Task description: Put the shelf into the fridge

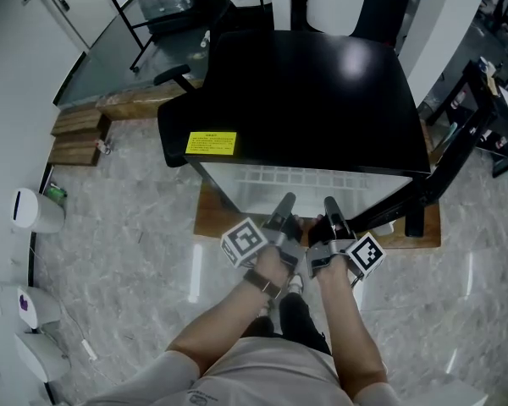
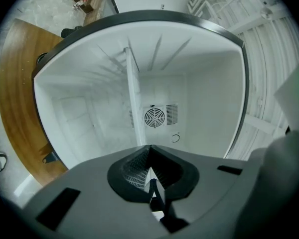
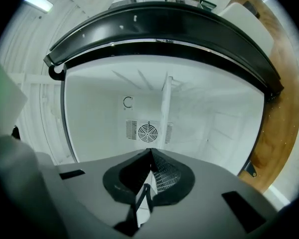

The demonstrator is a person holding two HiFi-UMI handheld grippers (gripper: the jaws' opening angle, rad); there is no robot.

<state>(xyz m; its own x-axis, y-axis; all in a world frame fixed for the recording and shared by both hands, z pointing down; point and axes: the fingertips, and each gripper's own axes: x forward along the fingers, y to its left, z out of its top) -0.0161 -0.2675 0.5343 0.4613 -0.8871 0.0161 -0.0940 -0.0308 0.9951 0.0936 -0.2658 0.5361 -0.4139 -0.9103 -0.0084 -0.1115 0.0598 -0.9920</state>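
On grey marble floor [image 1: 135,252] | fridge [image 1: 305,83] on wooden board [image 1: 210,218] | left gripper [image 1: 284,203], right gripper [image 1: 331,205] both clamping shelf [image 2: 133,108] edge

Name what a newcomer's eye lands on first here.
The black-topped fridge fills the middle of the head view, with a yellow label near its left front edge. Just below it, the left hand-held gripper and right hand-held gripper sit side by side. Each is shut on the edge of a thin pale shelf that reaches into the white interior toward a round fan vent on the back wall.
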